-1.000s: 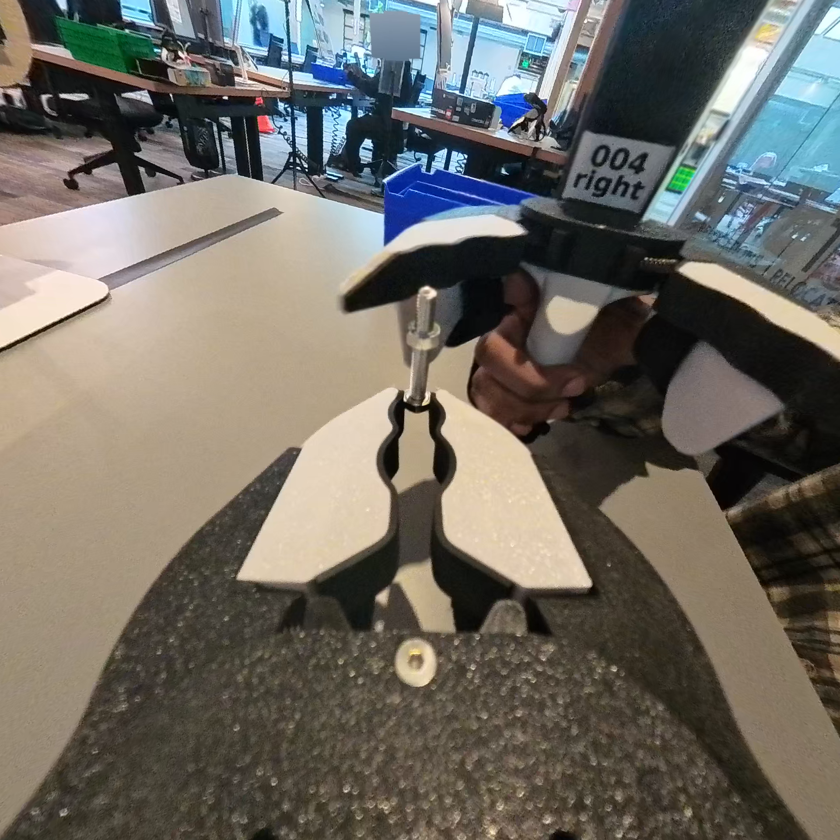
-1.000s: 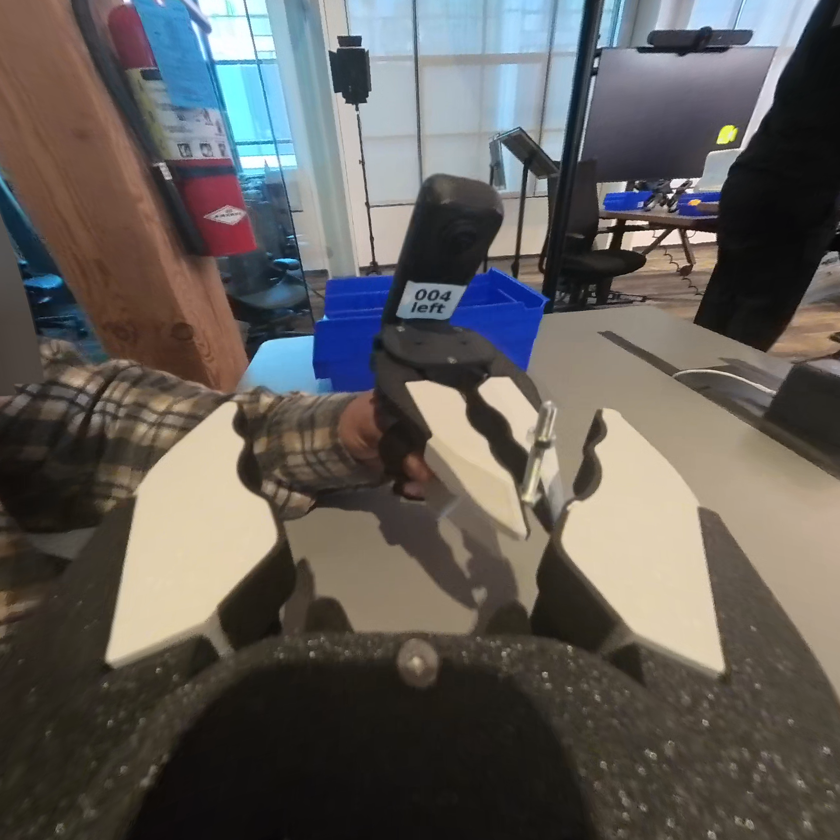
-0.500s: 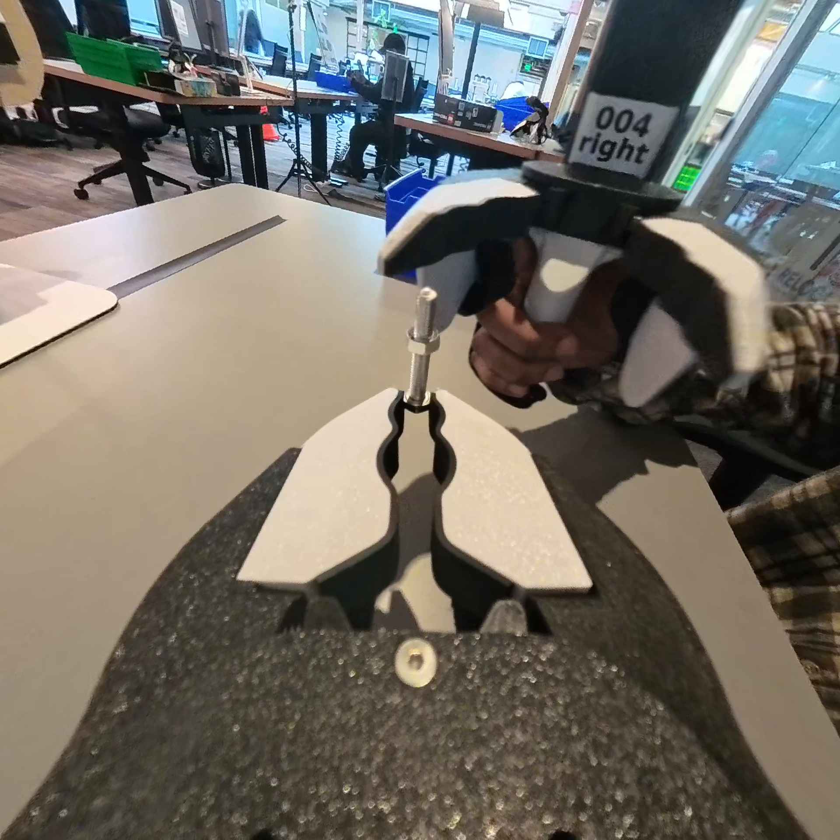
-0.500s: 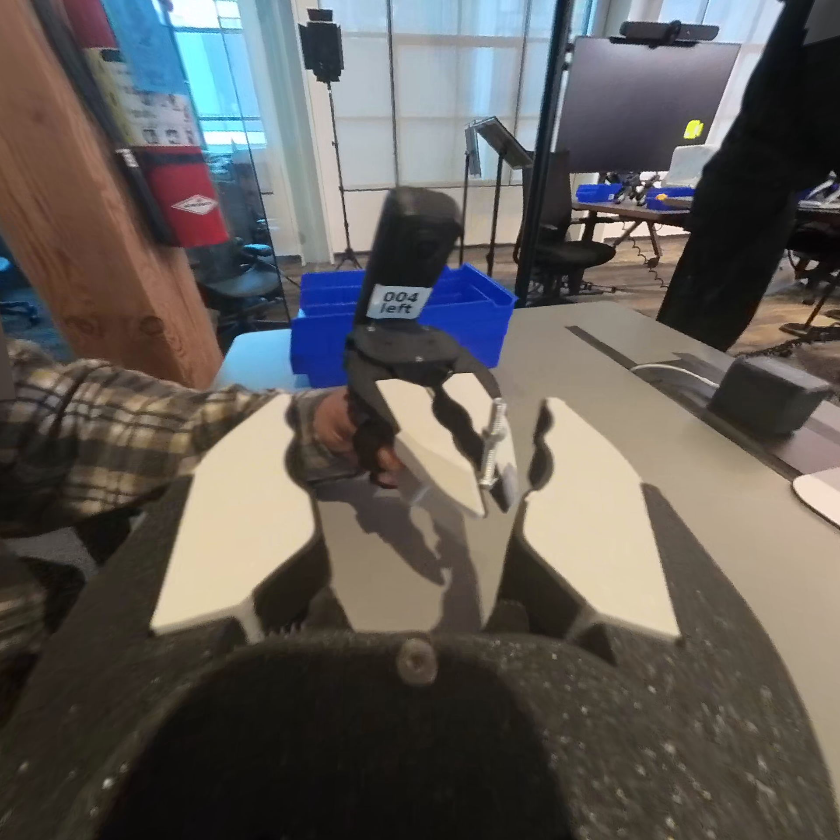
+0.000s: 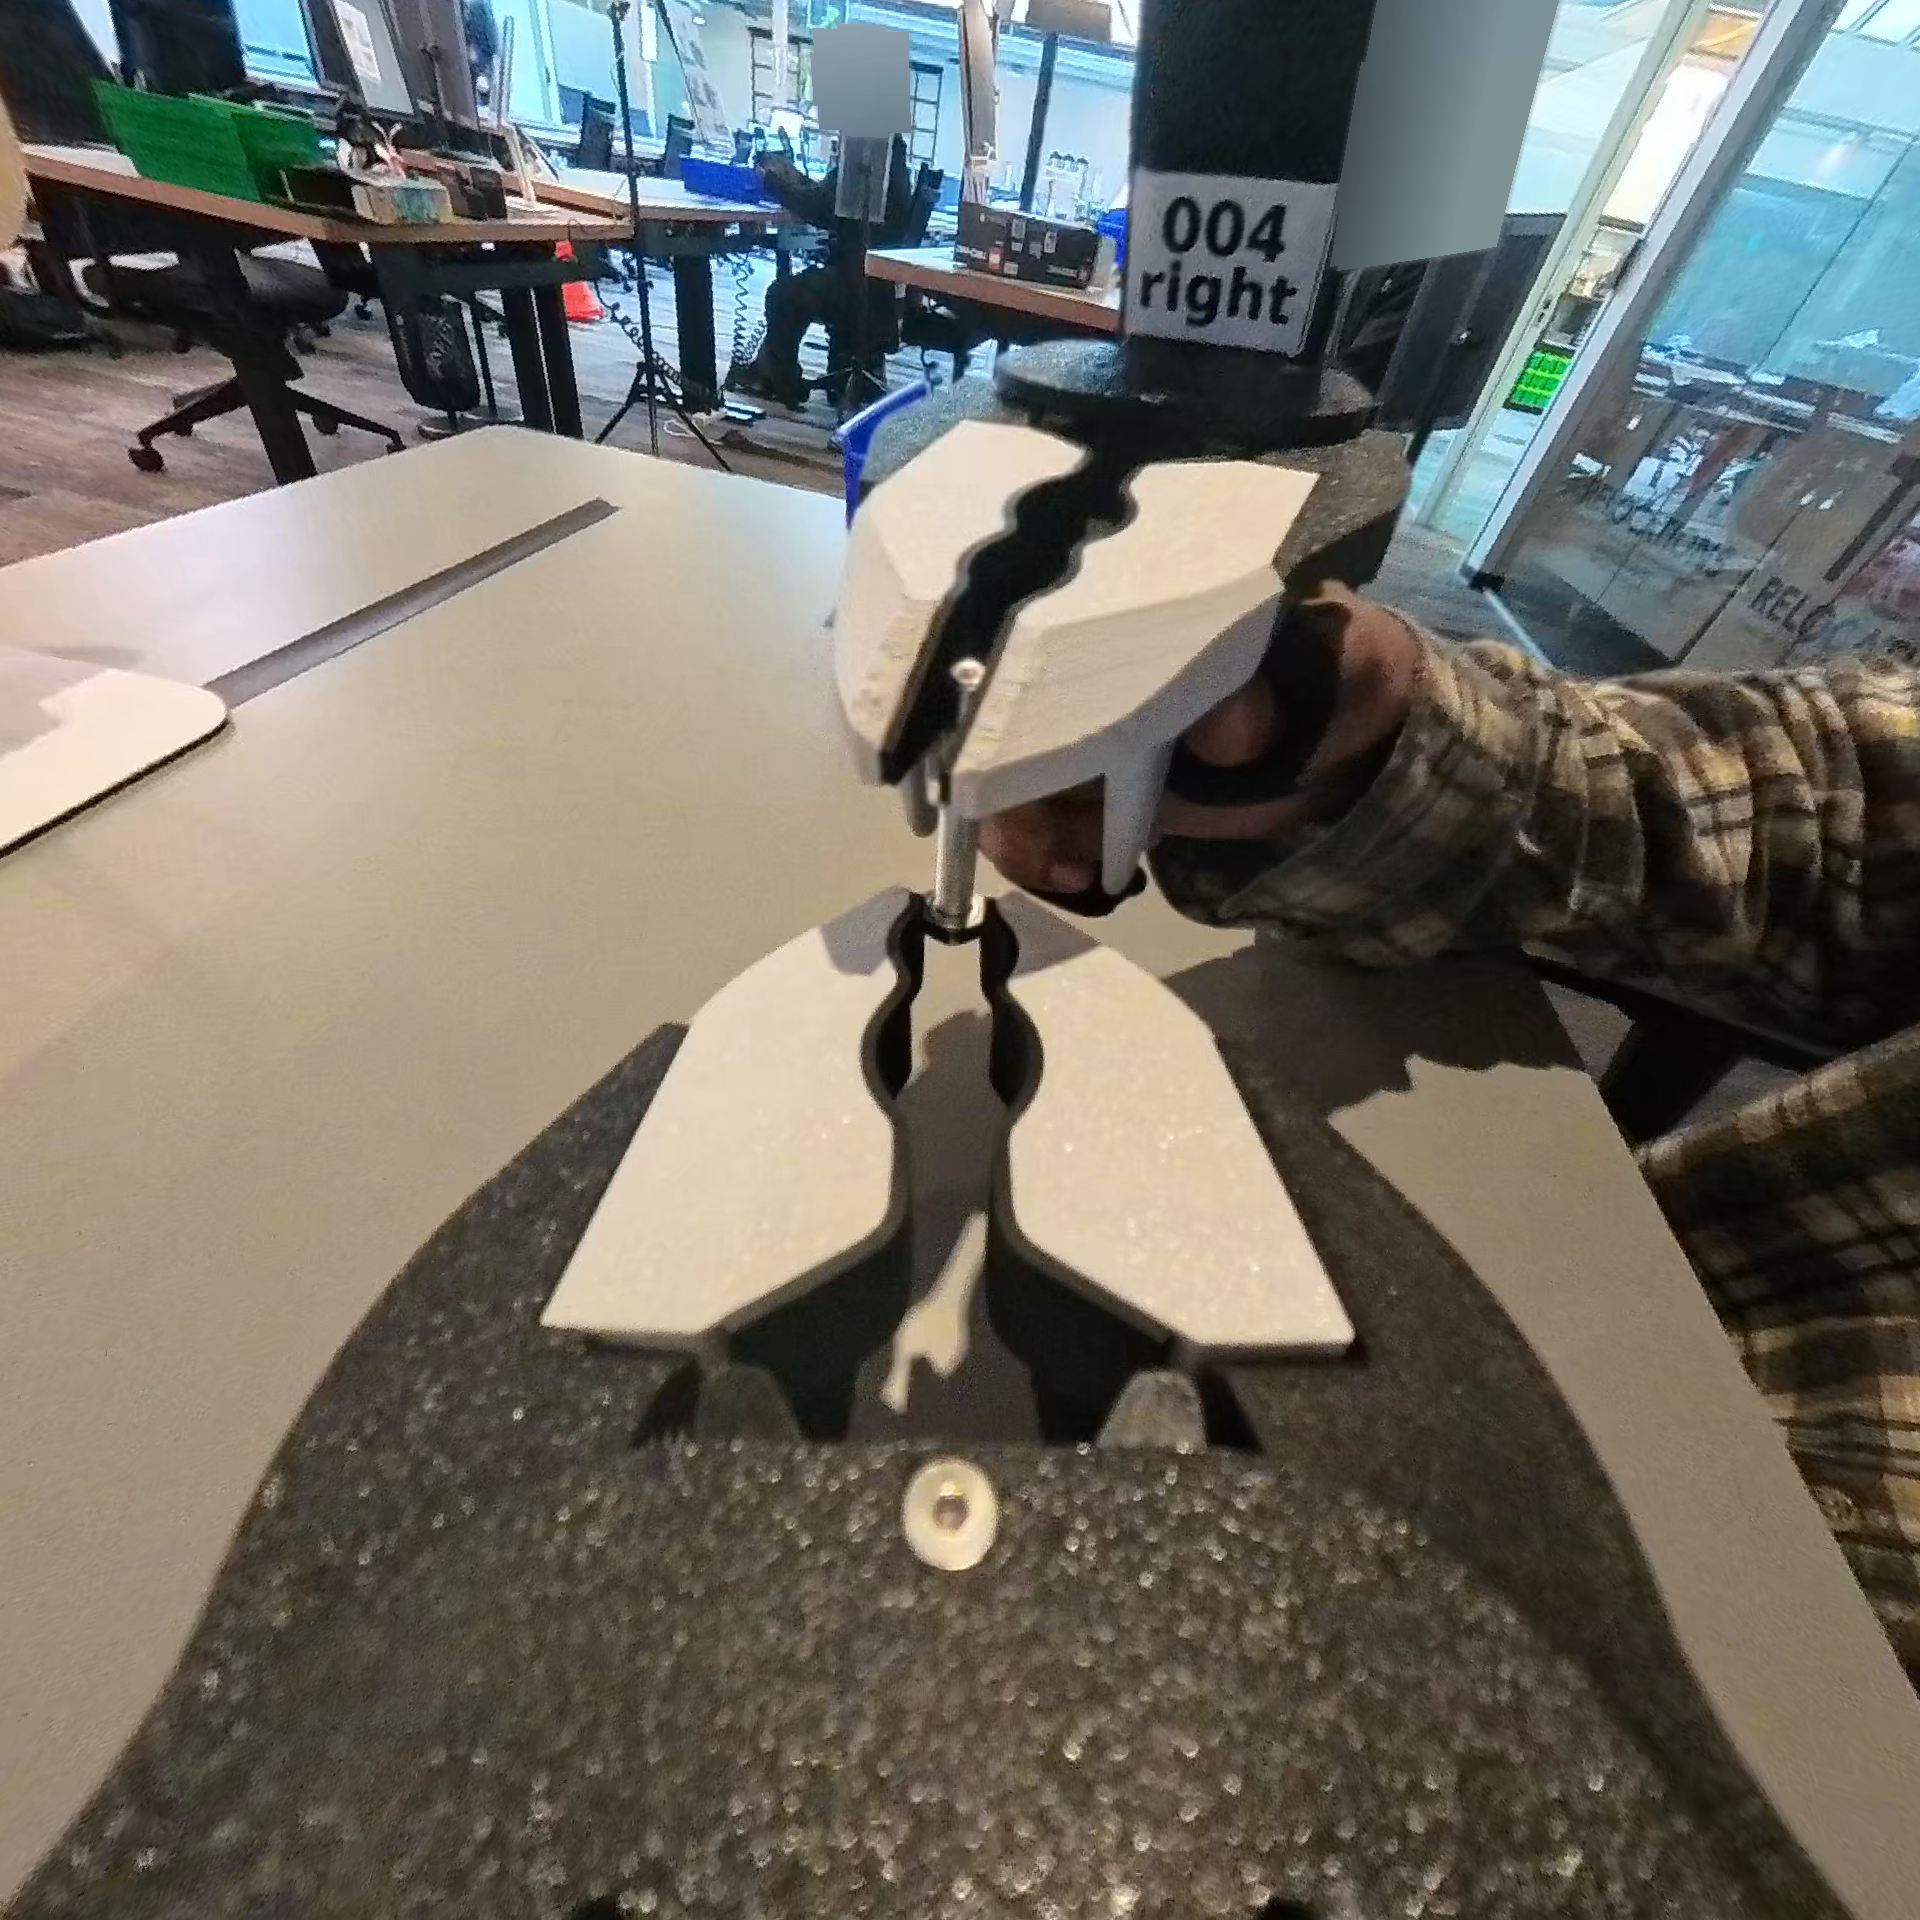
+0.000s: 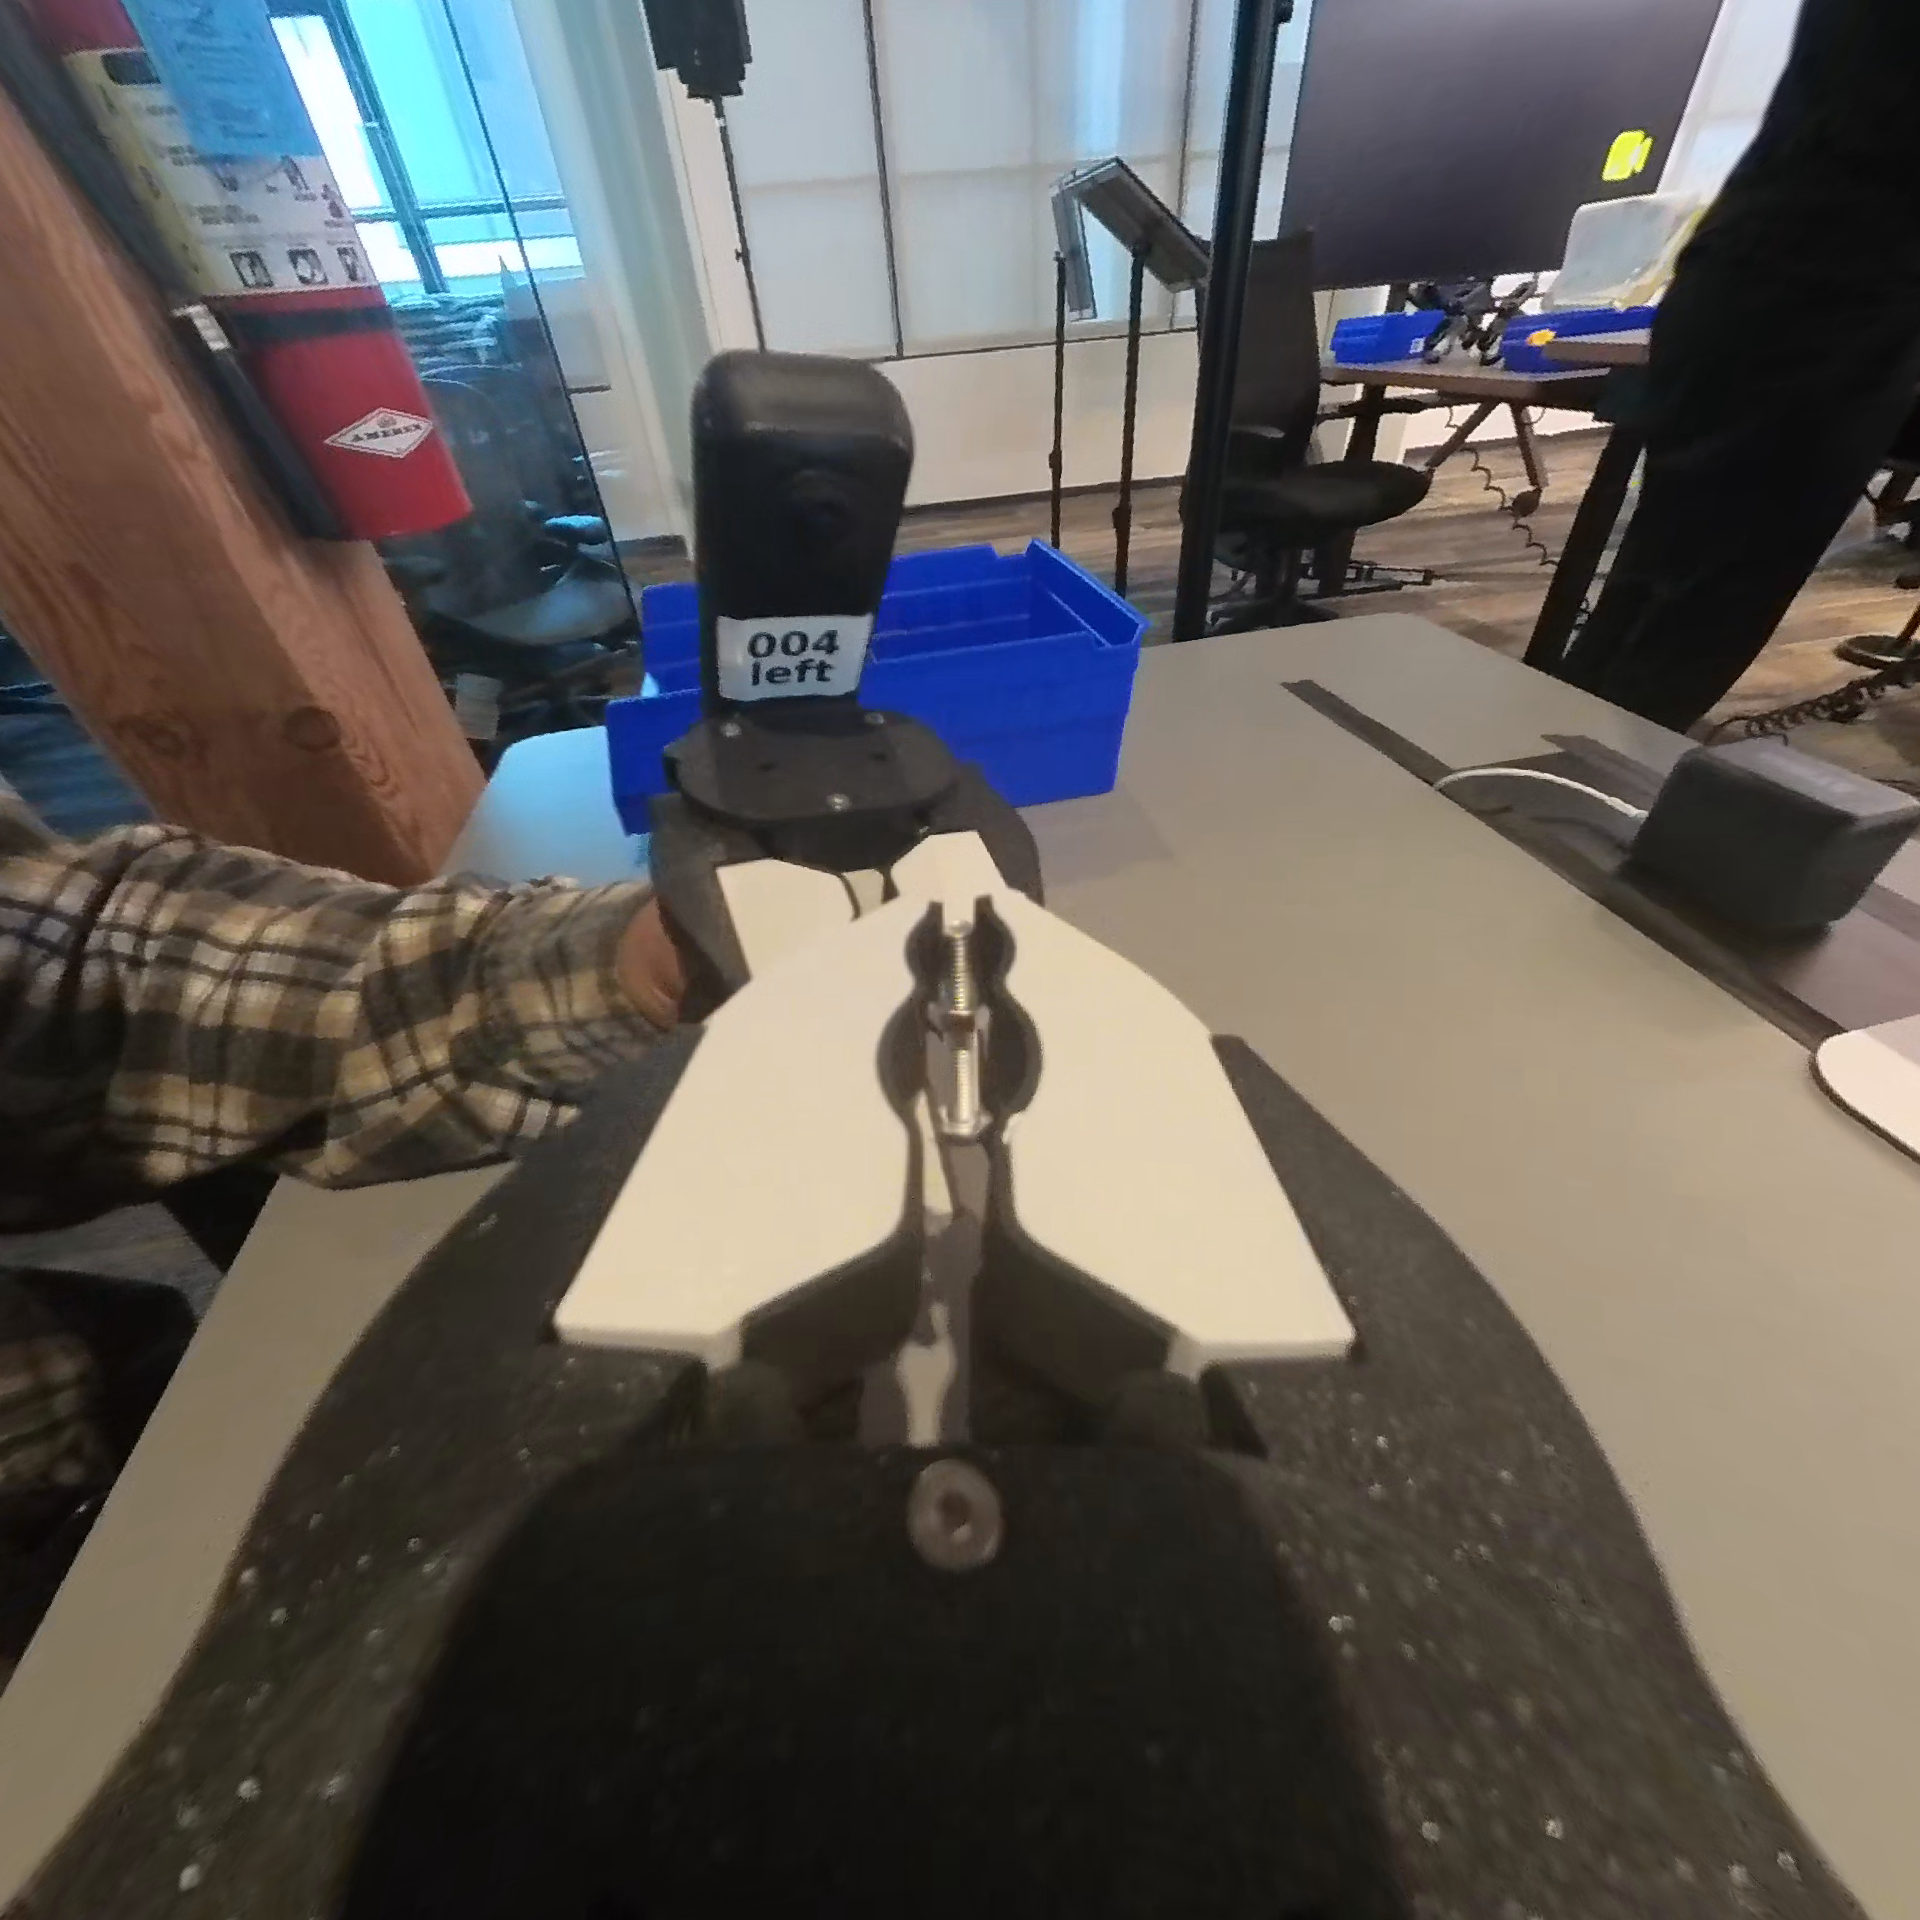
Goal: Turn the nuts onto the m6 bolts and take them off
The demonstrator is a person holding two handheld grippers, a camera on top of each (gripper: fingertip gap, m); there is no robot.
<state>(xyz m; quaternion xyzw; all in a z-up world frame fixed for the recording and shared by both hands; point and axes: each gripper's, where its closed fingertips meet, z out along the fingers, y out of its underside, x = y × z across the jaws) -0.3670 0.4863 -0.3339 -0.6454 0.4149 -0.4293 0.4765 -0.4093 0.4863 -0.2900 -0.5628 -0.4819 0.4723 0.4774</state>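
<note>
My left gripper (image 5: pixel 951 928) is shut on the head of a silver M6 bolt (image 5: pixel 951 852) and holds it upright above the grey table (image 5: pixel 416 831). My right gripper (image 5: pixel 920 800) comes down over the bolt from above, and the bolt's tip shows in its slot. In the right wrist view the right gripper (image 6: pixel 961 920) is closed along the bolt (image 6: pixel 964 1081). The nut (image 6: pixel 957 1016) sits on the thread between the two pads. The left gripper (image 6: pixel 821 821) shows just behind, held by a hand in a plaid sleeve.
A blue bin (image 6: pixel 997 665) stands at the table's far edge. A dark grey box (image 6: pixel 1766 842) with a white cable lies to the right. A white pad (image 5: pixel 94 748) lies at the table's left. A person in dark clothes (image 6: pixel 1766 364) stands at the far right. Some 5 centimeters of space lies between my two pairs of fingers.
My right gripper was wide open beside the bolt; it has swung over the bolt and closed on the threaded part with the nut. My left gripper kept its hold on the bolt.
</note>
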